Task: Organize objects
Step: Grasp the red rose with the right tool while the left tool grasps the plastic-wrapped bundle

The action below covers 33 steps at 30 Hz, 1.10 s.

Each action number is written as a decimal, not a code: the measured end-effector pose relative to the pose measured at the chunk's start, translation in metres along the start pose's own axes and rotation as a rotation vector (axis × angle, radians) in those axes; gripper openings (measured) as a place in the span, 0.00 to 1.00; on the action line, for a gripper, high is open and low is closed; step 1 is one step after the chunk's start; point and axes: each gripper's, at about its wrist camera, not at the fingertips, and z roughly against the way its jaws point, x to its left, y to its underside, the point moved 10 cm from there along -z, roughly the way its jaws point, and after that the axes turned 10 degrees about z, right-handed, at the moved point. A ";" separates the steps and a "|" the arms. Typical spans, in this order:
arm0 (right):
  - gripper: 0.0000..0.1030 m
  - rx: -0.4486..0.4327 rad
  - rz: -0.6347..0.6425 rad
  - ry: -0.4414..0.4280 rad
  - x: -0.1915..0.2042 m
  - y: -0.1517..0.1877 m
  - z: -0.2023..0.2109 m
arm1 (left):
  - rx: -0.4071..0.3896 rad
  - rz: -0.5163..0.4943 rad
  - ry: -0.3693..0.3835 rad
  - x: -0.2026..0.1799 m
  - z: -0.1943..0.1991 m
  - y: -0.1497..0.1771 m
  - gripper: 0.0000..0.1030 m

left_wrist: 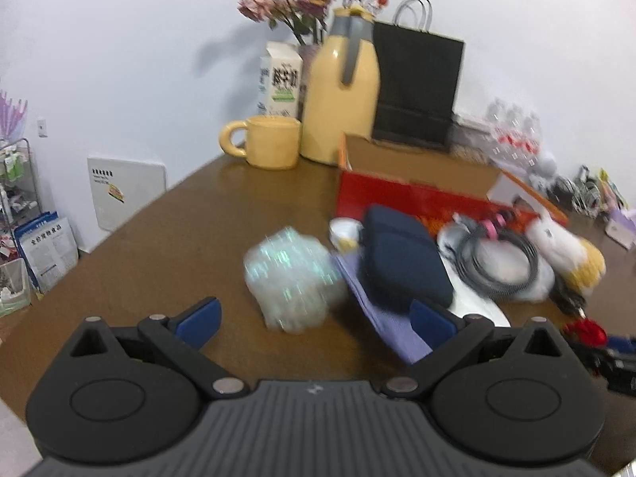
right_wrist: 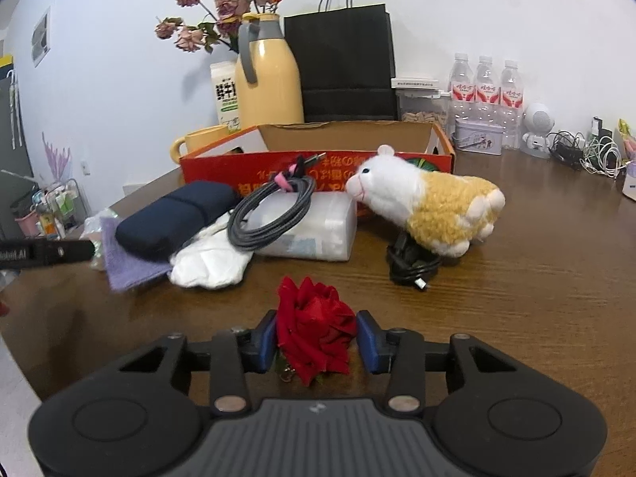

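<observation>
Between right tongs [right_wrist: 316, 336], red rose [right_wrist: 314, 328], bloom forward

A wood-grain counter [right_wrist: 536, 278] with a soft sheen carries a fluffy plush sheep [right_wrist: 429, 206], a red fabric rose [right_wrist: 314, 330], a matt cardboard box [right_wrist: 349, 135], a glossy yellow jug [right_wrist: 268, 83] at twelve o'clock and a crinkly iridescent plastic wrap [left_wrist: 292, 278].
</observation>
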 end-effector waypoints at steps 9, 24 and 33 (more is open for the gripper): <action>0.39 0.001 -0.010 0.029 -0.007 -0.007 -0.010 | -0.037 0.077 -0.088 0.035 -0.032 -0.030 1.00; 0.39 0.020 -0.011 0.041 -0.006 -0.011 -0.018 | 0.112 0.115 0.010 0.031 -0.056 -0.008 0.43; 0.39 -0.060 0.017 0.052 -0.010 -0.031 -0.005 | -0.052 0.052 -0.023 0.025 -0.032 -0.047 0.42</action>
